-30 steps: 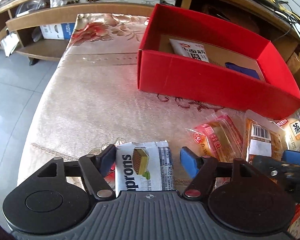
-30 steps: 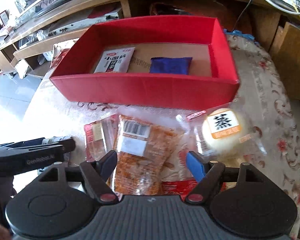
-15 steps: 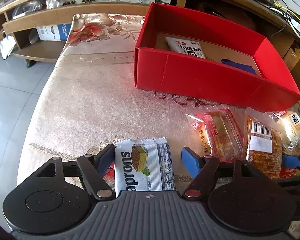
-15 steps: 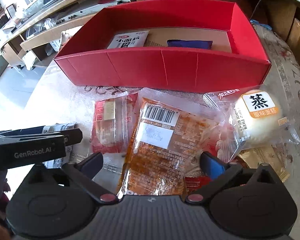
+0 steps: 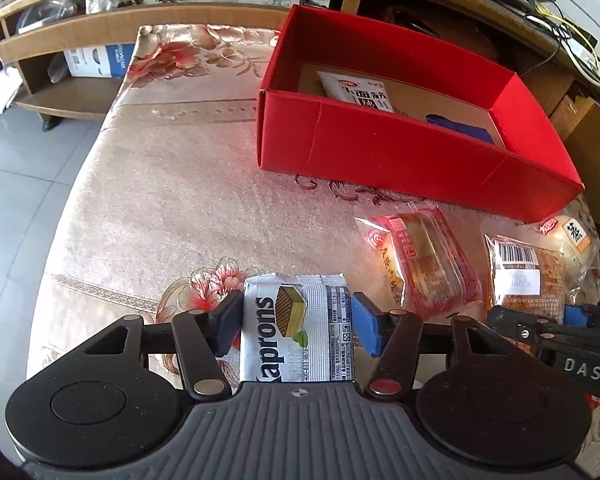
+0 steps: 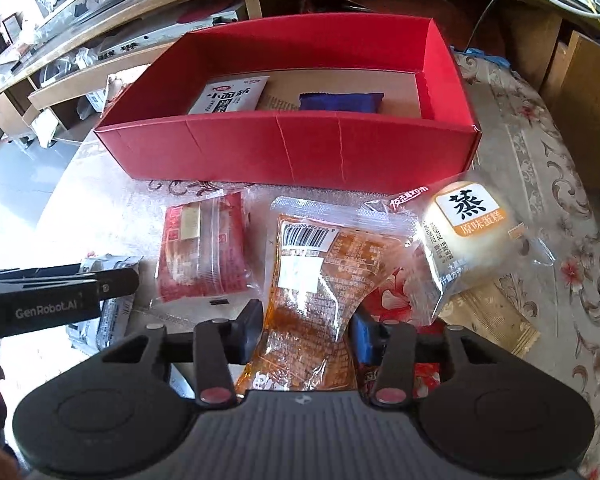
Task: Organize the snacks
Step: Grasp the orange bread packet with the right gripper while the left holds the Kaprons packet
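My left tool [image 5: 296,330] squeezes the wafer pack [image 5: 298,328], my right tool [image 6: 304,334] squeezes the orange snack bag [image 6: 320,284], so both can go into the red box [image 6: 300,152] ahead.

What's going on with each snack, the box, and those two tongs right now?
Left tongs: closed on the wafer packet.
Right tongs: pinching the orange snack bag.
Red box: open, holding a white packet and a blue packet.
Red clear-wrapped pastry: lying on the table.
Steamed cake: on the table, wrapped.
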### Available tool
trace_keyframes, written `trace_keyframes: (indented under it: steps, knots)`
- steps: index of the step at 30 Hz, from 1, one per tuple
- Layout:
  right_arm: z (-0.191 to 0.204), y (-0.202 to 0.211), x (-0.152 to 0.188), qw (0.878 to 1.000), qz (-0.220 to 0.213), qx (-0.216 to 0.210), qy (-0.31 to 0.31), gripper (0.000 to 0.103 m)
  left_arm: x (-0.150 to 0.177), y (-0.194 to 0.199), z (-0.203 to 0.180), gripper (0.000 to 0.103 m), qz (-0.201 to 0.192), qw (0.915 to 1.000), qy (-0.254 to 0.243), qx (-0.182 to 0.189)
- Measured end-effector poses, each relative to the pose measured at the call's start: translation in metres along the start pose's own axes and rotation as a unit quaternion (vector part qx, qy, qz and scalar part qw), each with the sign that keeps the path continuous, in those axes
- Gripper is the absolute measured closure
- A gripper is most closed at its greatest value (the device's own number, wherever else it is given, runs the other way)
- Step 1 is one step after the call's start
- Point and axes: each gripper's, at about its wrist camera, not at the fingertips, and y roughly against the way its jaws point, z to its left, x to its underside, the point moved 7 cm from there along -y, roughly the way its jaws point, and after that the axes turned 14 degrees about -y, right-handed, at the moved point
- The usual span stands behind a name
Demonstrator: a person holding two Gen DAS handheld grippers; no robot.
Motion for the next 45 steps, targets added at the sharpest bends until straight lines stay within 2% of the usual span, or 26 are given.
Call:
trace_keyframes:
  steps: [4,5,6,12,15,17,19,21,23,25,28,30,32,33,34,35,40,45]
  knots:
    - [-0.003,0.006,-0.006,1.0,-0.011,-0.008,-0.01,0.064,-0.001,0.0,-0.003,0.038,-0.002,1.0,-0.005,0.002]
    - [-0.004,0.005,-0.006,1.0,-0.012,-0.007,-0.01,0.07,-0.001,-0.001,-0.004,0.038,-0.002,1.0,-0.006,0.002]
    - [-0.005,0.004,-0.006,1.0,-0.009,-0.007,-0.011,0.072,-0.001,-0.001,-0.004,0.038,-0.001,1.0,-0.007,0.002]
    - [-0.01,0.0,-0.008,0.999,-0.005,-0.006,-0.036,0.07,-0.002,-0.004,-0.004,0.038,0.001,1.0,-0.005,0.002]
    - [-0.007,-0.001,-0.008,1.0,-0.001,0.005,-0.028,0.046,-0.002,-0.005,-0.004,0.038,0.001,1.0,-0.007,0.004]
    - [0.002,-0.003,-0.005,1.0,0.003,0.018,-0.001,0.022,-0.002,-0.005,-0.005,0.037,0.001,1.0,-0.008,0.005]
    - [0.009,-0.009,-0.001,0.999,0.012,0.024,0.019,0.021,-0.002,-0.005,-0.005,0.037,0.001,0.9999,-0.01,0.004]
    - [0.011,-0.022,0.003,0.997,0.022,0.052,0.044,0.014,-0.002,-0.005,-0.006,0.037,0.001,0.9999,-0.012,0.006]
    - [0.016,-0.028,0.006,0.996,0.012,0.068,0.063,0.007,-0.001,-0.005,-0.005,0.037,0.001,0.9999,-0.011,0.008]
    - [0.014,-0.032,0.005,0.997,0.022,0.052,0.049,0.0,-0.001,-0.005,-0.004,0.037,0.001,0.9999,-0.008,0.011]
    - [0.017,-0.036,0.004,0.996,0.034,0.063,0.062,0.0,-0.002,-0.005,-0.003,0.036,0.002,0.9999,-0.007,0.013]
    - [0.016,-0.037,0.0,0.995,0.045,0.058,0.067,0.005,-0.002,-0.004,-0.003,0.036,0.003,0.9999,-0.004,0.016]
    - [0.013,-0.031,-0.008,0.995,0.035,0.055,0.07,0.036,-0.001,-0.004,-0.002,0.036,0.003,0.9998,-0.005,0.019]
    - [0.01,-0.028,-0.011,0.996,0.031,0.058,0.068,0.042,-0.001,-0.004,-0.002,0.036,0.002,0.9998,-0.006,0.019]
    - [0.006,-0.025,-0.013,0.996,0.028,0.058,0.067,0.056,-0.001,-0.004,-0.002,0.036,0.003,0.9998,-0.006,0.019]
    - [0.002,-0.023,-0.014,0.996,0.027,0.061,0.067,0.059,-0.001,-0.004,-0.003,0.036,0.003,0.9998,-0.006,0.019]
    - [-0.005,-0.015,-0.013,0.998,0.025,0.042,0.049,0.065,-0.001,-0.004,-0.005,0.036,0.003,0.9998,-0.01,0.014]
    - [-0.011,-0.001,-0.016,0.999,0.006,0.023,0.033,0.066,-0.001,-0.002,-0.004,0.037,0.001,0.9999,-0.005,0.016]
